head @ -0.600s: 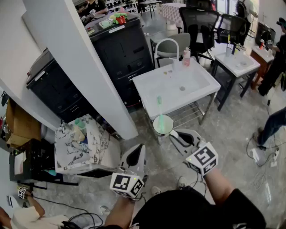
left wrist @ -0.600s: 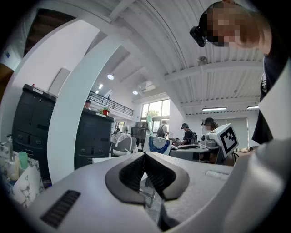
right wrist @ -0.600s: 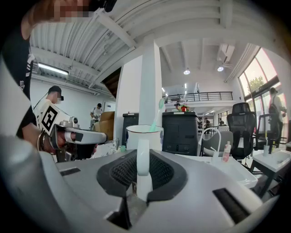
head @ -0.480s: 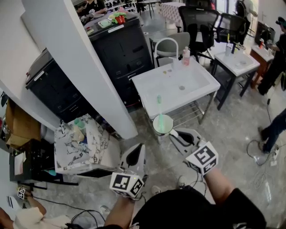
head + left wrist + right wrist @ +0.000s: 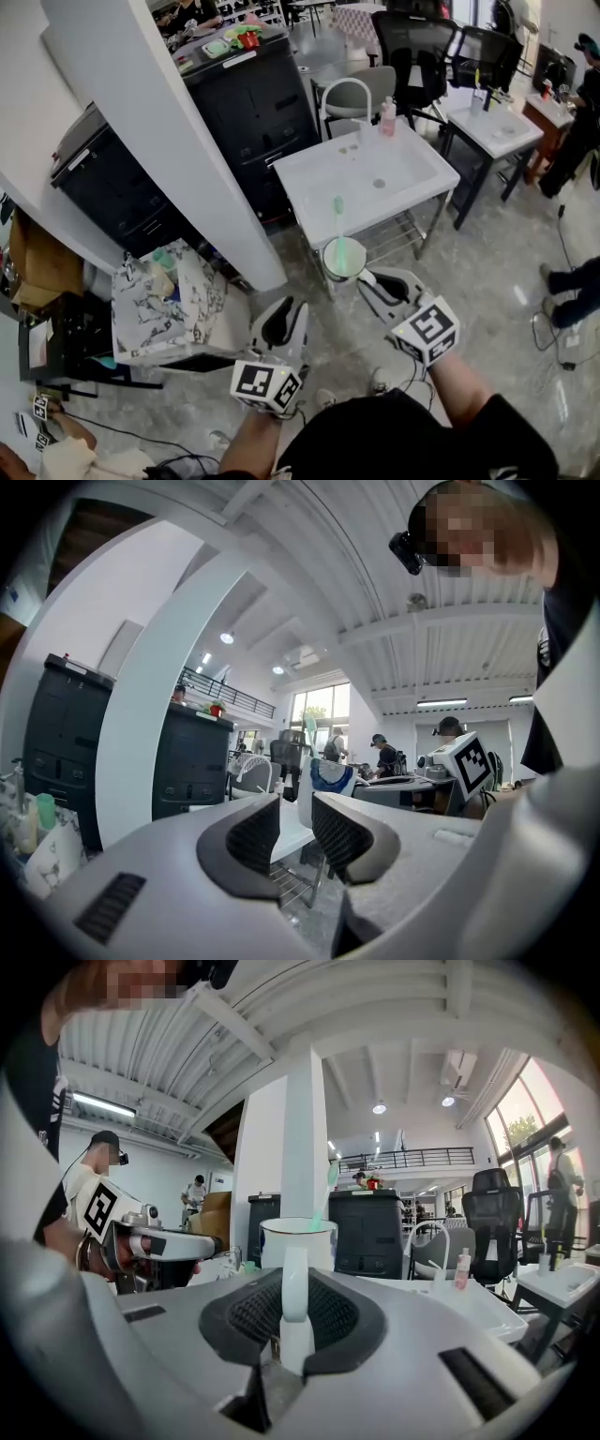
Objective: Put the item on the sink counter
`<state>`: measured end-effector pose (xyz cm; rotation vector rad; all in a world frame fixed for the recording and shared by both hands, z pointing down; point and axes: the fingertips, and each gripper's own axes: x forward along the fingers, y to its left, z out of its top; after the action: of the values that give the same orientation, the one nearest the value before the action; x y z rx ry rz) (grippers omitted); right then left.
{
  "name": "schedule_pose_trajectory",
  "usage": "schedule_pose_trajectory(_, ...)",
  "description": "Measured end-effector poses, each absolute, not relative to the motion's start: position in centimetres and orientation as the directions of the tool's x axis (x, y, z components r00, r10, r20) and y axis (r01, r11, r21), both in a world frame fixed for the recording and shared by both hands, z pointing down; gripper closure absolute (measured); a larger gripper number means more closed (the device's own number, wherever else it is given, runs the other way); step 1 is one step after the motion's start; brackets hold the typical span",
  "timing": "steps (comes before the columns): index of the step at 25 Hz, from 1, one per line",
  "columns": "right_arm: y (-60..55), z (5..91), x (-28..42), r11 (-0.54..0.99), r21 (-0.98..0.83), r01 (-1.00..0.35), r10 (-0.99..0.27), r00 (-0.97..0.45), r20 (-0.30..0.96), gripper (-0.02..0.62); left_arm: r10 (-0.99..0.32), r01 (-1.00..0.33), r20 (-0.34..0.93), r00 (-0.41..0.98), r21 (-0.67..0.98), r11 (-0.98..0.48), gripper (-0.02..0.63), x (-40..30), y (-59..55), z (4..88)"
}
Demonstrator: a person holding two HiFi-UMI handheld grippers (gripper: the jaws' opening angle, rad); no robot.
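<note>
Right gripper [image 5: 295, 1309] is clamped on the upright handle of the white mug [image 5: 344, 258], jaws nearly together, which keeps the cup level so the green toothbrush [image 5: 337, 210] stands inside without tipping. Left gripper [image 5: 281, 834] hangs beside it part-open with nothing between its jaws, apparently spare, while the mug is carried in the air just short of the near edge of the white sink bench [image 5: 403, 202].

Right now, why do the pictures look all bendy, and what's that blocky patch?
Left gripper view: a wide-angle lens bows the white pillar and darkens the corners; the blocky patch hides a face. Head view: less bending, mostly sharp.
</note>
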<state>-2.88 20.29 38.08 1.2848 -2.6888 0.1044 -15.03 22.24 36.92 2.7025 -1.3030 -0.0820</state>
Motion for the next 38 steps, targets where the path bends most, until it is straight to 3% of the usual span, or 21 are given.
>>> schedule_pose_trajectory(38,15.1,38.1,12.0,0.668,0.049,-0.743,-0.740,-0.656,0.149,0.538,-0.808,-0.799,0.003,0.589,0.146,-0.583,0.514,-0.6,18.2,36.9)
